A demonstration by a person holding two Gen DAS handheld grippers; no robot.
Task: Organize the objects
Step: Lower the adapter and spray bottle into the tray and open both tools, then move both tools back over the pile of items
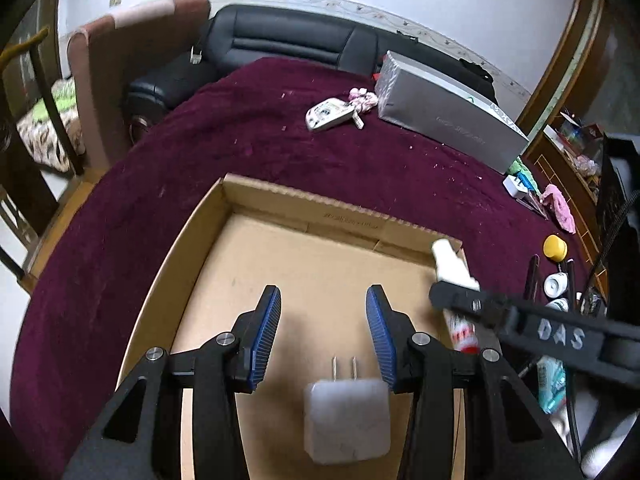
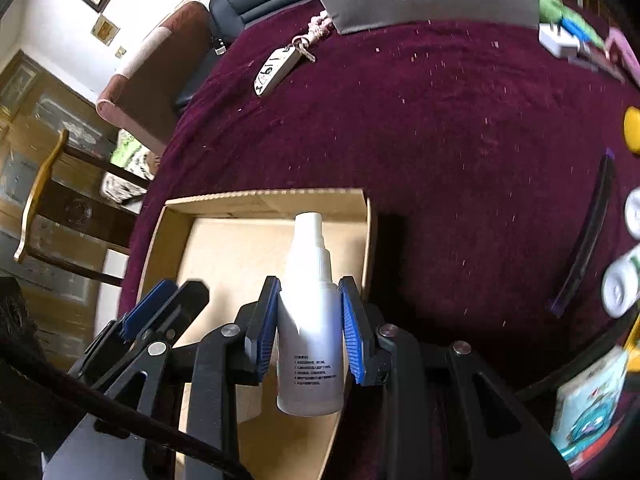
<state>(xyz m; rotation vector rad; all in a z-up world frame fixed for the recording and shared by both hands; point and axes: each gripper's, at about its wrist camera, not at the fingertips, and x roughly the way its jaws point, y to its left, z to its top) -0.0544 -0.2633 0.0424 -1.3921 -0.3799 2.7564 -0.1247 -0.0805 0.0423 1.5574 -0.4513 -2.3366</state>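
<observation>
An open cardboard box (image 1: 280, 194) lies on a dark red cloth. A white plug charger (image 1: 346, 420) rests on the box floor, prongs pointing away. My left gripper (image 1: 323, 300) hovers over it, open; its left pad stands clear of the charger. My right gripper (image 2: 310, 288) is shut on a white spray bottle (image 2: 310, 320), held upright over the right side of the box (image 2: 260, 198). In the left wrist view the bottle (image 1: 448, 260) shows at the box's far right corner. The left gripper (image 2: 172, 300) appears at the left of the right wrist view.
A silver carton (image 1: 452, 112) and a key fob with a pink charm (image 1: 330, 114) lie at the far side of the cloth. Right of the box are a yellow cap (image 1: 555, 247), white bottles (image 2: 618, 288), a dark strip (image 2: 588, 236) and a white adapter (image 2: 556, 40). A black sofa (image 1: 280, 40) stands behind.
</observation>
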